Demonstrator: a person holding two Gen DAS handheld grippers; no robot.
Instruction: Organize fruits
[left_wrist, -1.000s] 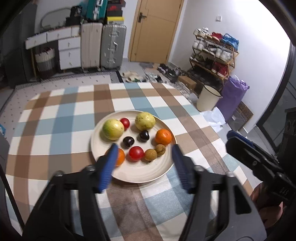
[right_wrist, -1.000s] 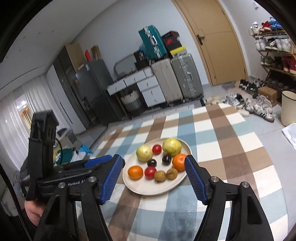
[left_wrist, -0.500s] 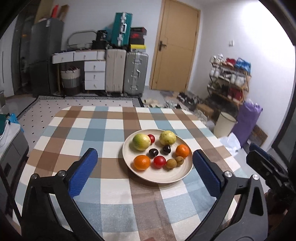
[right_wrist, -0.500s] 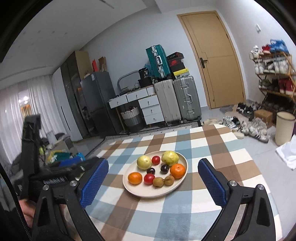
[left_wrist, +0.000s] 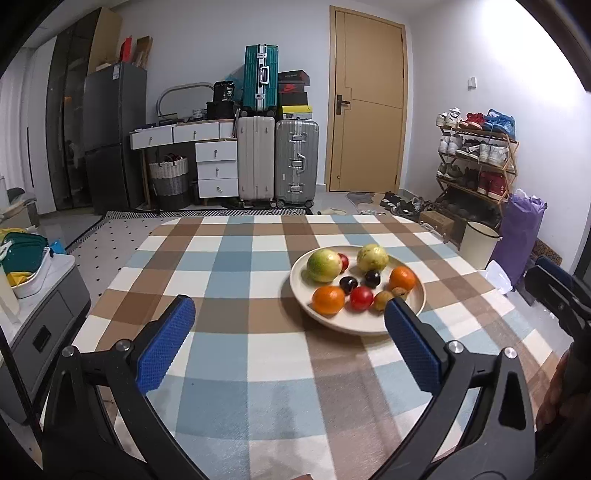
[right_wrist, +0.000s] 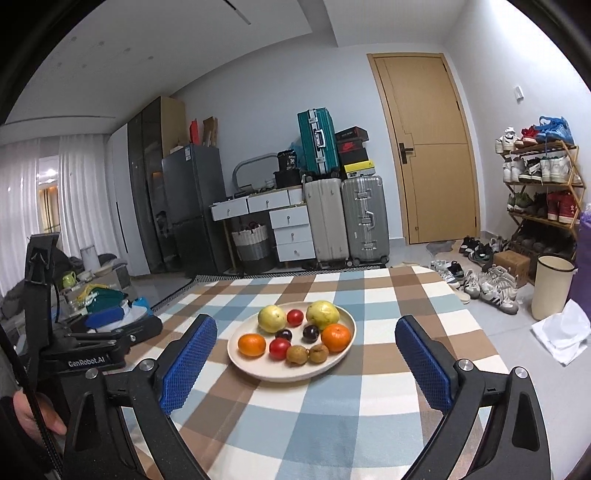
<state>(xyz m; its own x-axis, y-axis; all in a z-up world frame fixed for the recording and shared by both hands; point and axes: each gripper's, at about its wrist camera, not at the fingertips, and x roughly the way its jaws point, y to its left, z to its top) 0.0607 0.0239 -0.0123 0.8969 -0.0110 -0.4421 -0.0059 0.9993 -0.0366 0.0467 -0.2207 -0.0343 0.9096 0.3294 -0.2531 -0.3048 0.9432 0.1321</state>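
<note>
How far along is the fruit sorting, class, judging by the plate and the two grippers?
Done: all nine fruits lie on the plate, alike ones paired. In hand: nothing; the left gripper and right gripper are open, short of the plate. Left: apparently nothing; no fruit lies on the tablecloth.

fruits (right_wrist: 295, 338) on plate (right_wrist: 258, 367), plate on table (right_wrist: 332, 424)

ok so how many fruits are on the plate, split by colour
On the plate:
yellow-green fruits: 2
oranges: 2
red fruits: 2
dark purple fruits: 2
small brown fruits: 2
Total: 10
</note>
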